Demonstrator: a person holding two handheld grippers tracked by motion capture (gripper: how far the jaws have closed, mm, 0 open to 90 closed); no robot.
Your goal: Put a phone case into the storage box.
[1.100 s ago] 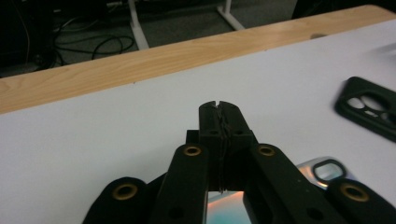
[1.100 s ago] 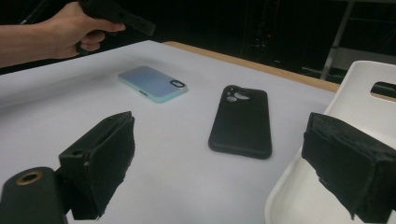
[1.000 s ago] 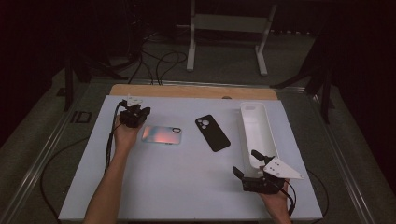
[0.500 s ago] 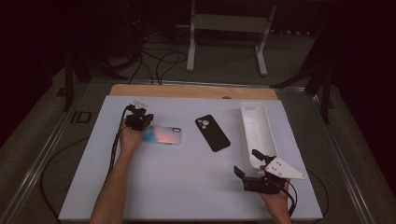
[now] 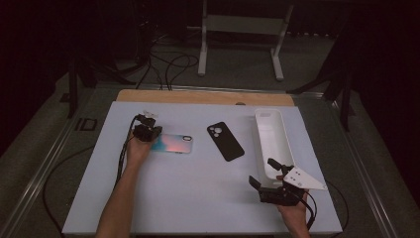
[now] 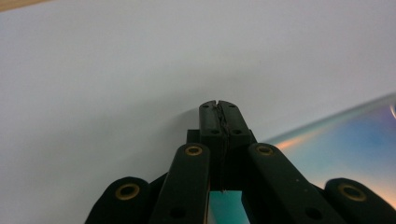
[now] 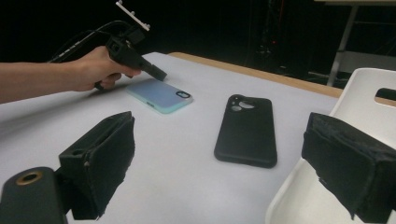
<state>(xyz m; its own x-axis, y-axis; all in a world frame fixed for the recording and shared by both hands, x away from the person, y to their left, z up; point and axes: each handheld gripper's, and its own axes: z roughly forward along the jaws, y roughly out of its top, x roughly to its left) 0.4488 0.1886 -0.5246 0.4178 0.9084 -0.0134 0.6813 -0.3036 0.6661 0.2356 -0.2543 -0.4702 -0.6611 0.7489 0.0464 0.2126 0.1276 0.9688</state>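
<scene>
Both grippers low: left gripper [image 5: 148, 133] jaws closed, empty, tips at iridescent phone case [image 5: 171, 144]; right gripper [image 5: 269, 172] jaws wide apart beside white tray [image 5: 271, 133]

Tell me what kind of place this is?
Likely a lab recording bench, not a home: a white table holding two phone cases, loose cables on the floor, and a metal stand in a dark room.
</scene>
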